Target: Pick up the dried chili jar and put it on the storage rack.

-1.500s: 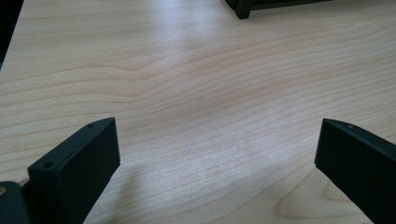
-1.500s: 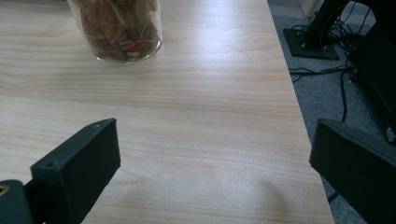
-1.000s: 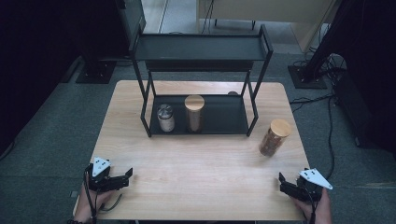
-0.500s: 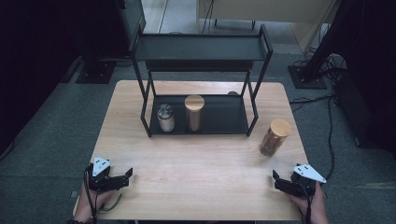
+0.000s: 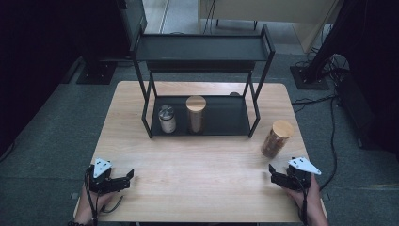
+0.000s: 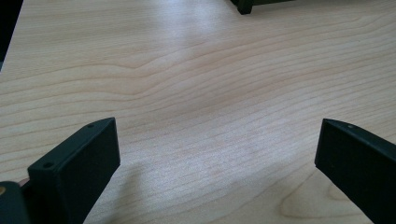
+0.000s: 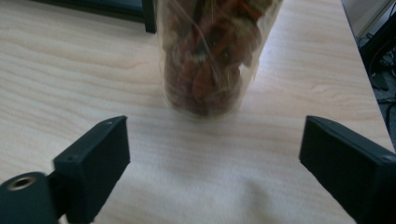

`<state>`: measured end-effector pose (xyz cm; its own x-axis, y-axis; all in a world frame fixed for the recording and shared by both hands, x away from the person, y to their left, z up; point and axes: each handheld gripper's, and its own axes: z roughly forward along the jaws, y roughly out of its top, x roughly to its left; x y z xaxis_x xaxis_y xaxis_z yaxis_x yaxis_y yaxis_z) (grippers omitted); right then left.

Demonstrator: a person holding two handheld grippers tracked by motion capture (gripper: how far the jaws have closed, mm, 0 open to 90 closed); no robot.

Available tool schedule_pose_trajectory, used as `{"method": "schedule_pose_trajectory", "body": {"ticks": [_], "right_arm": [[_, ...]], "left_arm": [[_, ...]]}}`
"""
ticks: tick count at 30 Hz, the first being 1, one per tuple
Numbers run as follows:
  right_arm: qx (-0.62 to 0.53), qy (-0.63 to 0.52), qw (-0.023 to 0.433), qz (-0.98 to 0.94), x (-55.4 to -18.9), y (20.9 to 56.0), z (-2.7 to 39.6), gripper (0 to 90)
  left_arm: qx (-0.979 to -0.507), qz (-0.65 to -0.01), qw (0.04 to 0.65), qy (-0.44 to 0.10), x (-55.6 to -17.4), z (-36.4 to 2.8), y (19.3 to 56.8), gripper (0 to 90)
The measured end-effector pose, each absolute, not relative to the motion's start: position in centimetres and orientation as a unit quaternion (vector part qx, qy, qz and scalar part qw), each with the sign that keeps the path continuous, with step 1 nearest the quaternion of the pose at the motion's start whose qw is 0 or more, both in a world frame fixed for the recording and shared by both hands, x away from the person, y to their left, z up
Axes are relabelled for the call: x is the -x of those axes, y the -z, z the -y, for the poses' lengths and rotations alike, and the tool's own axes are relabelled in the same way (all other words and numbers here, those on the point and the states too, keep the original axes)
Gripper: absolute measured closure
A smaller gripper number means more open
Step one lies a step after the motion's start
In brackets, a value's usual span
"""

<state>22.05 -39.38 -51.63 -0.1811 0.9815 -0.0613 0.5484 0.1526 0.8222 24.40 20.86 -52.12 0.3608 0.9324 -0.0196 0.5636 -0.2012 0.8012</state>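
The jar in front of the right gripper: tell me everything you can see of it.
The jar is a tall, clear cylinder with a round, light wooden lid, packed with brown and reddish dried pieces. It stands upright on the bare wooden table near the right edge, just outside the black rack. Nothing touches it except the table. The right gripper points at it, short of it, jaws apart; they have just been closing, with nothing between them.

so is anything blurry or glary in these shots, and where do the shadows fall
Right gripper view: the jar of dried bits is smeared by blur, while the table grain stays fairly sharp. Left gripper view: a pale sheen crosses the wood, and a soft shadow lies beside the near jaw. High view: evenly lit table, dark surroundings, and the shelf rack shades its lower tray.
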Motion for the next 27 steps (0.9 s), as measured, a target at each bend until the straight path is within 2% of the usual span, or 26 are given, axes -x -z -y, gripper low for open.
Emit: {"method": "schedule_pose_trajectory", "body": {"ticks": [27], "right_arm": [[-0.54, -0.355, 0.319, -0.693, -24.5, 49.4, 38.1, 9.6]], "left_arm": [[-0.734, -0.51, 0.38, -0.238, -24.5, -21.0, 52.1, 0.4]]}}
